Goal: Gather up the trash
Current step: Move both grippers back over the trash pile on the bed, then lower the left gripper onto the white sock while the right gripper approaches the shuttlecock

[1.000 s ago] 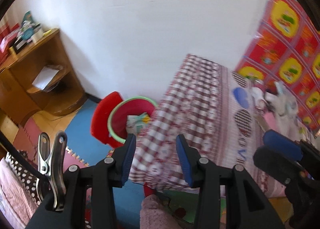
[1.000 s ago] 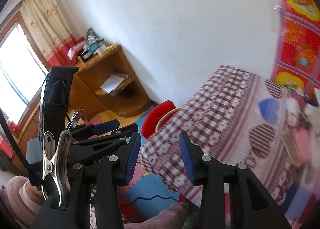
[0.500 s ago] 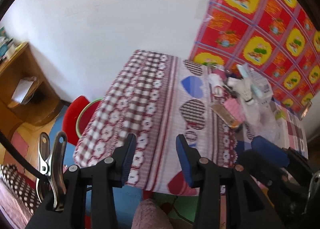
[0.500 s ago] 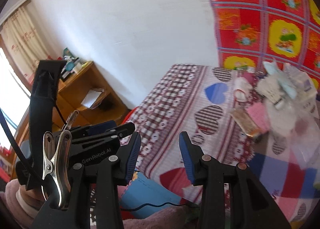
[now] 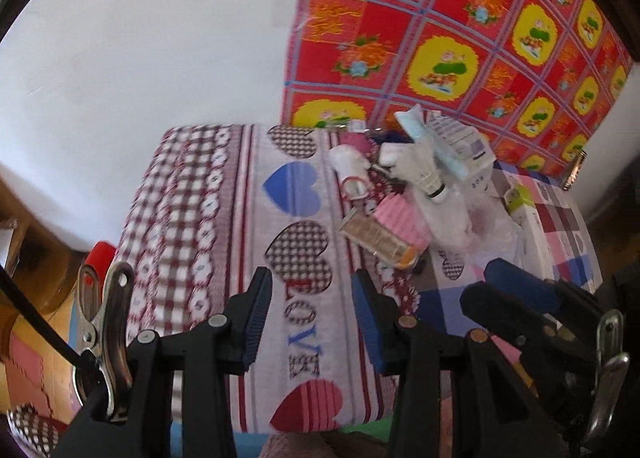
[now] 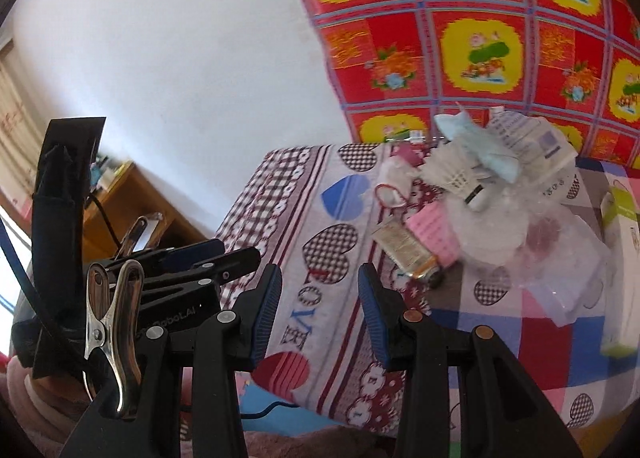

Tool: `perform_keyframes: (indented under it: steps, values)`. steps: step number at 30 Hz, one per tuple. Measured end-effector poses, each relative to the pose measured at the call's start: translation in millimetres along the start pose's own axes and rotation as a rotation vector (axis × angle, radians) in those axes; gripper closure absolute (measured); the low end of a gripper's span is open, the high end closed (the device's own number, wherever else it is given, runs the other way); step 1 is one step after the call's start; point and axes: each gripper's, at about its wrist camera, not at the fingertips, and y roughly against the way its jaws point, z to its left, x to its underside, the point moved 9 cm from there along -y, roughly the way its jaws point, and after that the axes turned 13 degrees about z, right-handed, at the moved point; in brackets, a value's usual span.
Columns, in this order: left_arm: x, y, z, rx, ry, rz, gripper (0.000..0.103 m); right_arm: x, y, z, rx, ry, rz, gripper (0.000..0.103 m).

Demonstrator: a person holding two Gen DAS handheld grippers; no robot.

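Two black clamp grippers with ribbed blue pads, left gripper [image 5: 312,312] and right gripper [image 6: 318,308], both spread apart, empty, above the near edge of the heart-patterned cloth-covered table [image 5: 236,218]. One heap of crumpled paper and plastic trash [image 6: 472,194] sits at its far right corner; one flat pink ridged packet [image 6: 434,234] beside one tan tube [image 6: 404,248].

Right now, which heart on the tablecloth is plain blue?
The blue heart, second from the far wall in the row. The hearts beside it are brown checked; the nearest heart is red striped.

Black fingers [image 5: 256,322] — blue ribbed pads.
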Motion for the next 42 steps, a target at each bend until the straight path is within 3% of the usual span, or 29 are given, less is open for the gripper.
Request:
perform_keyframes:
  steps: [7,17,26,42]
  values:
    - [-25.1,-12.3,-6.4,0.023,-0.069,0.011,0.059,-15.6,2.8,-27.8,0.050,-0.088,-0.035,0.061]
    - [-53.2,-19.3,-18.3,0.027,-0.093,0.006,0.059,-32.4,14.3,-56.3,0.103,-0.143,-0.055,0.061]
    - [-63.5,-39.4,-31.0,0.003,-0.088,0.032,0.059,-44.2,4.5,-77.8,0.081,-0.144,-0.036,0.061]
    - [-83.4,-82.6,-54.9,-0.044,0.038,0.088,0.059,-63.5,-10.9,-117.9,0.026,-0.098,0.024,0.061]
